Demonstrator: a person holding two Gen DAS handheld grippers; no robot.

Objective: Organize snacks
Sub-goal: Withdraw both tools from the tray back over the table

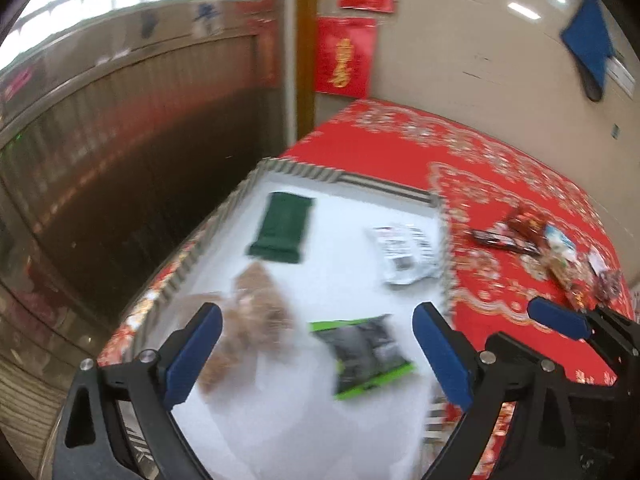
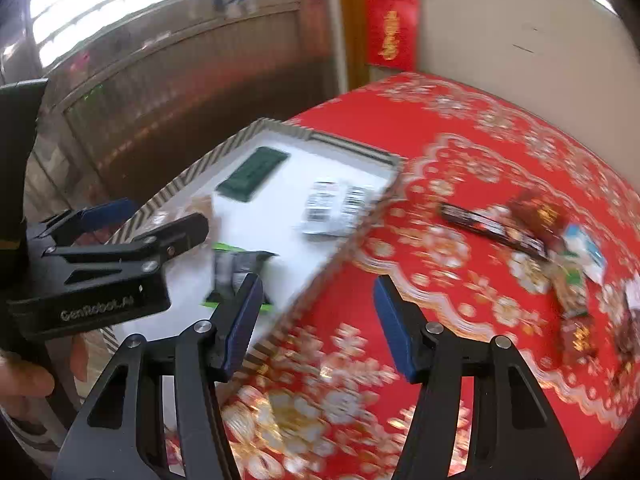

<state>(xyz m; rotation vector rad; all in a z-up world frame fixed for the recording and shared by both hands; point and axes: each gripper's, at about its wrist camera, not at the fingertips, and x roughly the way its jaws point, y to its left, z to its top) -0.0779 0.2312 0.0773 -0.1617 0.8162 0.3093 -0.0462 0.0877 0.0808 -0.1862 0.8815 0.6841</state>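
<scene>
Left wrist fisheye, snacks (image 1: 362, 350) in tray (image 1: 304, 170)

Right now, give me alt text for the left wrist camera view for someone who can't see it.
Open blue-padded tongs hover empty over a shallow white tray on a red flowered tablecloth. The tray holds a dark green packet, a white packet, a black-and-green packet and a clear bag of brown snacks. More snacks lie loose to the right.
</scene>
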